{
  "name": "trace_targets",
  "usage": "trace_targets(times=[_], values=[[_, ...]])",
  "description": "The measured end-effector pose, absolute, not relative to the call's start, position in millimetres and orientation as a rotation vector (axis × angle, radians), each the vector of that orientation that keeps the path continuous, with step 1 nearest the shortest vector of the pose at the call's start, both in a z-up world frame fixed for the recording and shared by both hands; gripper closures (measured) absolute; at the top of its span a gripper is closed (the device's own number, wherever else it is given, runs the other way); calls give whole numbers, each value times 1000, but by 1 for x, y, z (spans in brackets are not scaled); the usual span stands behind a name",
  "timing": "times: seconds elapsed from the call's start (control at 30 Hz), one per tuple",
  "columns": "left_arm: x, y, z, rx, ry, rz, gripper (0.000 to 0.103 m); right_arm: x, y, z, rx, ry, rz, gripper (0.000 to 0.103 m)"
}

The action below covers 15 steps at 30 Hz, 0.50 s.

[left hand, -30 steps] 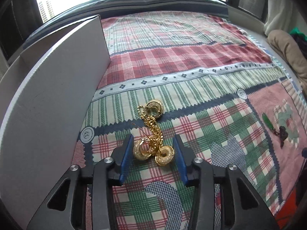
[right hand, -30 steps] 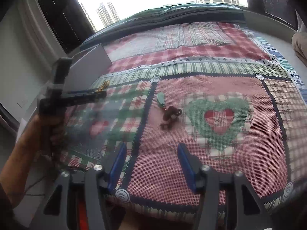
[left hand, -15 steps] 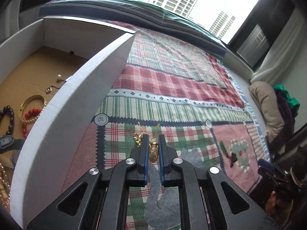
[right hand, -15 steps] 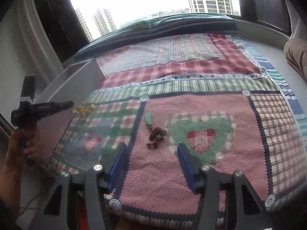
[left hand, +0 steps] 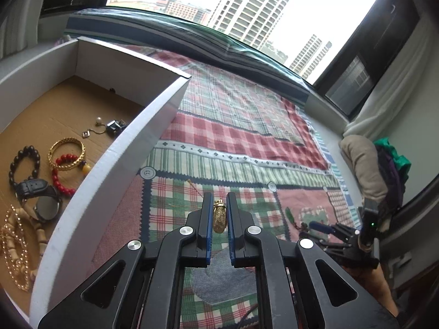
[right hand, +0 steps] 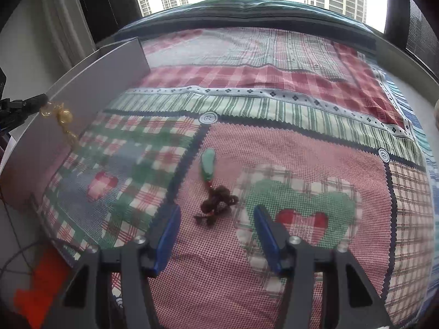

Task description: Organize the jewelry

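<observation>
— Why is our left tool (left hand: 220,213) lifted clear of the quilt (left hand: 236,126)?

— Its fingers pinch the gold chain (left hand: 219,218), which dangles beside the white box (left hand: 115,161), so we judge it is bound for the bracelets inside.

— And our right tool (right hand: 216,235)?

— Spread wide, empty, low over the green pendant (right hand: 207,163) on the quilt, probably next.

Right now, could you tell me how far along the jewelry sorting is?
Mostly done, it seems. The white box already holds several pieces, including a gold bangle, a red bead bracelet and a watch. The left gripper is shut on a gold chain, lifted beside the box. Left on the quilt: a green pendant ahead of the open right gripper.
</observation>
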<state>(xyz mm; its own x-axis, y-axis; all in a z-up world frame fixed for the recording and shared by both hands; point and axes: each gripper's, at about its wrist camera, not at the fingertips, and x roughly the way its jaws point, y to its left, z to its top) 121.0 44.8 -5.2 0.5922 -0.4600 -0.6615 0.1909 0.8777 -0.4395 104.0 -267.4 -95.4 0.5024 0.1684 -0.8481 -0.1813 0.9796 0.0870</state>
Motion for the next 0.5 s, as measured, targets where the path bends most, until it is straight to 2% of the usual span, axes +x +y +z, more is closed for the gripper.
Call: trace_targets(times=[0.07, 0.1, 0.17, 0.3, 0.5], values=[[117, 48, 1, -349, 851, -383, 96, 116, -267, -103, 5, 1045, 206, 47], [114, 50, 5, -357, 846, -383, 96, 119, -266, -105, 19, 1054, 218, 55], [108, 57, 14, -372, 836, -379, 96, 120, -261, -105, -6, 1066, 202, 92], [92, 74, 45, -384, 801, -363, 96, 111, -256, -80, 3, 1023, 229, 92], [56, 124, 106, -403, 687, -291, 96, 113, -223, -9, -4, 886, 360, 92]])
